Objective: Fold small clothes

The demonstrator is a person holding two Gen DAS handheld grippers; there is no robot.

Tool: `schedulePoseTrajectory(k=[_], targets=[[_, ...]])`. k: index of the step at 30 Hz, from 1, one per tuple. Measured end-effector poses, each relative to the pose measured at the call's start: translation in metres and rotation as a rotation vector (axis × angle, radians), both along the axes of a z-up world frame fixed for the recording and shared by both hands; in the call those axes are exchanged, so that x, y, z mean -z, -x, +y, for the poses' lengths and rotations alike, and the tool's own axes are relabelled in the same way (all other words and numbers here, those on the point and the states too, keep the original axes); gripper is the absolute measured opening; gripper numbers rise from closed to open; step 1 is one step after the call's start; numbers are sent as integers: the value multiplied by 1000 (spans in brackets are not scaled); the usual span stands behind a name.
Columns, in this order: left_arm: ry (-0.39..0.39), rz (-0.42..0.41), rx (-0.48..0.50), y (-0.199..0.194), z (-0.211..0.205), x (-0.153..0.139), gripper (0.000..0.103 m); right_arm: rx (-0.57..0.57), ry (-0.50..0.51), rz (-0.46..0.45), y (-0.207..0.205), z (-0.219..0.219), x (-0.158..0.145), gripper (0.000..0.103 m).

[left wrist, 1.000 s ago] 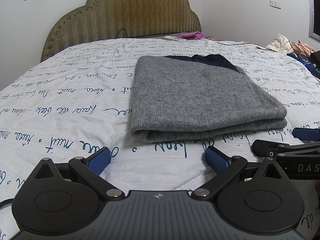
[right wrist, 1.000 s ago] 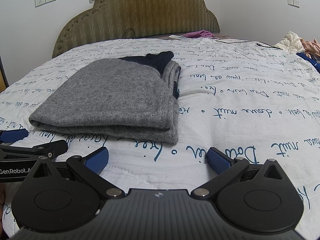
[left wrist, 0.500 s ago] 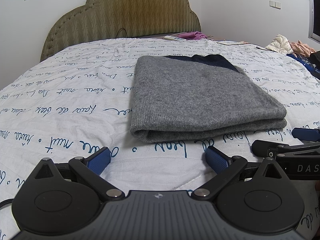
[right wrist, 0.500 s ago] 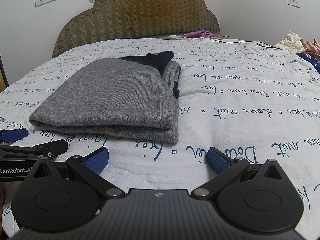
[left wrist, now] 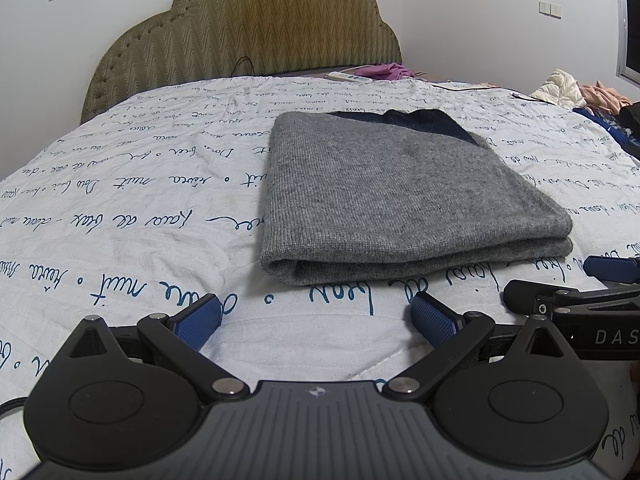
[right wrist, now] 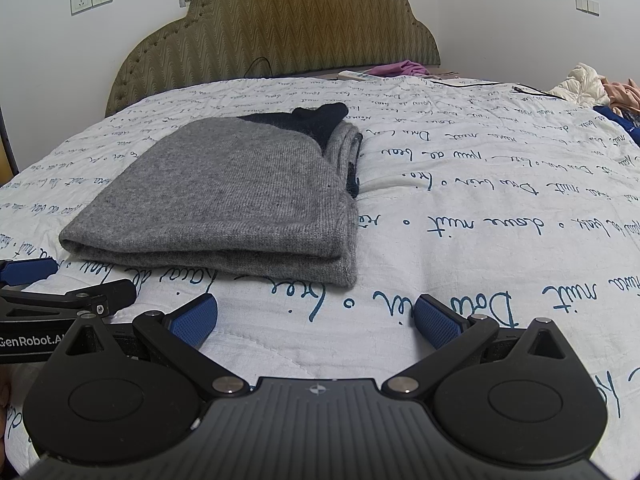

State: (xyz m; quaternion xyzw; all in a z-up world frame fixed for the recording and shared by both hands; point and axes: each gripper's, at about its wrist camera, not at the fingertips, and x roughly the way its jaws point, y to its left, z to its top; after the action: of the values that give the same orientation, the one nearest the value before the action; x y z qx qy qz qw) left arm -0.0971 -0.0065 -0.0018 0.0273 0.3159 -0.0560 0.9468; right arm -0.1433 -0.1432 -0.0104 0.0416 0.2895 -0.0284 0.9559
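A grey knit sweater [left wrist: 400, 196] with a dark navy part at its far end lies folded into a flat rectangle on the bed; in the right wrist view the sweater [right wrist: 224, 208] sits left of centre. My left gripper [left wrist: 316, 316] rests open just short of its near folded edge, blue pads apart, nothing between them. My right gripper [right wrist: 316, 316] is open too, near the sweater's right front corner, holding nothing. Each gripper's fingers show at the edge of the other's view: right gripper [left wrist: 600, 284], left gripper [right wrist: 48, 284].
The bed has a white quilt with blue script [left wrist: 132, 208] and a padded olive headboard [left wrist: 256, 28]. A purple cloth [left wrist: 388, 70] and a white remote lie by the headboard. Loose clothes [left wrist: 576, 90] are heaped at the far right, with a cable [right wrist: 500, 86] nearby.
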Motion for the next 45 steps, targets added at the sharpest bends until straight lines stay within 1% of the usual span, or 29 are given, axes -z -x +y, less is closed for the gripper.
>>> schedulePoseTrajectory(k=[5, 13, 41, 45], targets=[[-9, 20, -4, -2, -2, -2, 103, -3, 6, 1, -1, 2, 0, 102], [7, 42, 7, -4, 2, -4, 103, -3, 9, 1, -2, 4, -1, 102], [4, 42, 1, -4, 2, -4, 103, -4, 3, -3, 0, 3, -1, 102], [7, 30, -4, -1, 4, -4, 103, -4, 3, -3, 0, 4, -1, 102]])
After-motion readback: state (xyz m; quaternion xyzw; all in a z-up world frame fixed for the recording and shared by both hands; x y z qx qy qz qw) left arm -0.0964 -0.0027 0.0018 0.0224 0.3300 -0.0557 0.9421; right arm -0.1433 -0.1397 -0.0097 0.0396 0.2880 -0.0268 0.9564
